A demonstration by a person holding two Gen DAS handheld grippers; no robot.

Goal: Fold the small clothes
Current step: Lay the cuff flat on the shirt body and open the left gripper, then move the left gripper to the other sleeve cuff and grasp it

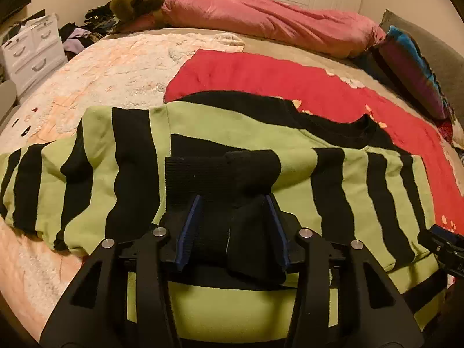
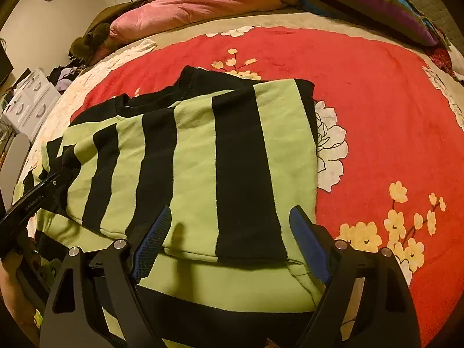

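Note:
A green and black striped sweater [image 1: 237, 121] lies on the bed, sleeves folded in over its body. In the left wrist view my left gripper [image 1: 233, 206] has its blue pads either side of a bunched black sleeve cuff [image 1: 220, 174] and holds it over the sweater's middle. In the right wrist view the sweater [image 2: 191, 156] fills the centre, with its black collar [image 2: 162, 98] at the far side. My right gripper [image 2: 230, 223] is open and empty, its blue pads spread wide over the sweater's near edge.
A red flowered blanket [image 2: 377, 101] and a cream fleece [image 1: 116, 66] cover the bed. A pink duvet [image 1: 261, 20] and striped pillow [image 1: 411, 66] lie at the far side. White drawers [image 1: 32, 49] stand left of the bed. The other gripper shows at the frame edge [image 1: 446, 246].

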